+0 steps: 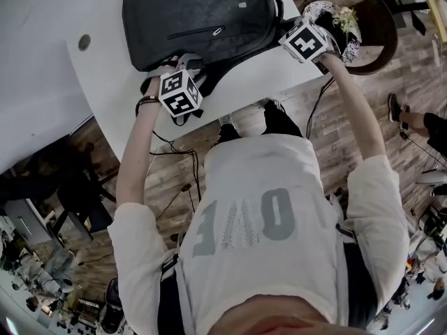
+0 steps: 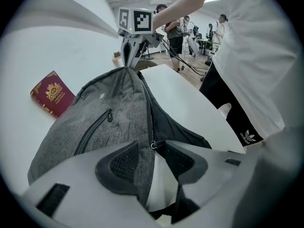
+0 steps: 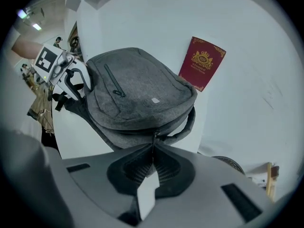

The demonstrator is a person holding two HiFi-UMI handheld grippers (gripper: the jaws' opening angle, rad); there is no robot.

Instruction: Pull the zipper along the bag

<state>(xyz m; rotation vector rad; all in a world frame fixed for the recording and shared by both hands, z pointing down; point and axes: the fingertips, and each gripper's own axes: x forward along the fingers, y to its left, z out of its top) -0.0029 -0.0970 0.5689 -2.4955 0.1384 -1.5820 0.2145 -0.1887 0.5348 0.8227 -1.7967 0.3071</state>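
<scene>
The right tool pinches the zipper pull at its tips; the bag stretches ahead to the left tool, which clamps its far end.

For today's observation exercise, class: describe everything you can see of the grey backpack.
The backpack is dark grey fabric, lying flat on the white table, front up. Its face carries a slanted pocket zipper and a small pale label; a carry handle loops from one end, dark straps trail from the other. The jaws of the left gripper pinch fabric beside the main zipper at the strap end; those of the right gripper are shut on what looks like a zipper pull by the handle.
</scene>
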